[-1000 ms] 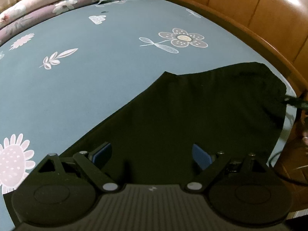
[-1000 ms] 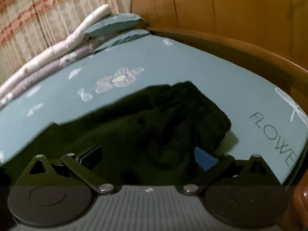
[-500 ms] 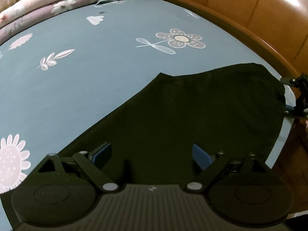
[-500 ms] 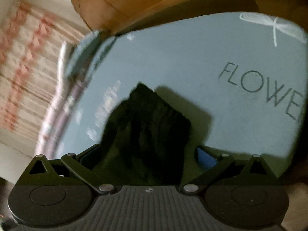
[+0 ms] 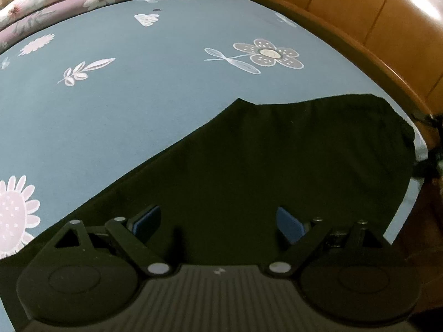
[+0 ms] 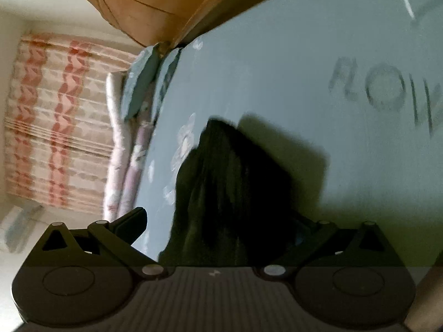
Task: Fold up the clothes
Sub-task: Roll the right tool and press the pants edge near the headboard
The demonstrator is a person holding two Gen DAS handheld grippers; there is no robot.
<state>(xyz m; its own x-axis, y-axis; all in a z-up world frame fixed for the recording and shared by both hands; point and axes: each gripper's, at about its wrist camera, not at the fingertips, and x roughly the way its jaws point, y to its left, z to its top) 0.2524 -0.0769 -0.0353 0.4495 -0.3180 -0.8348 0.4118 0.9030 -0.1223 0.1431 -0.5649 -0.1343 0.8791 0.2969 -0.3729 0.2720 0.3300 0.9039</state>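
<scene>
Your left gripper (image 5: 218,221) hangs wide open over the black garment (image 5: 277,166), pads clear of the cloth and gripping nothing. Your right gripper (image 6: 218,229) is rolled on its side at the garment's far corner, jaws spread around a raised peak of fabric; whether the pads are pressing on it you cannot tell from here. The garment lies flat on the blue sheet (image 5: 138,96), its far end close to the wooden bed frame (image 5: 360,55). If that corner is only loosely caught, it may slip out mid-fold and drop crooked. Nothing pins the near end, so a pull could drag the whole garment toward the frame.
</scene>
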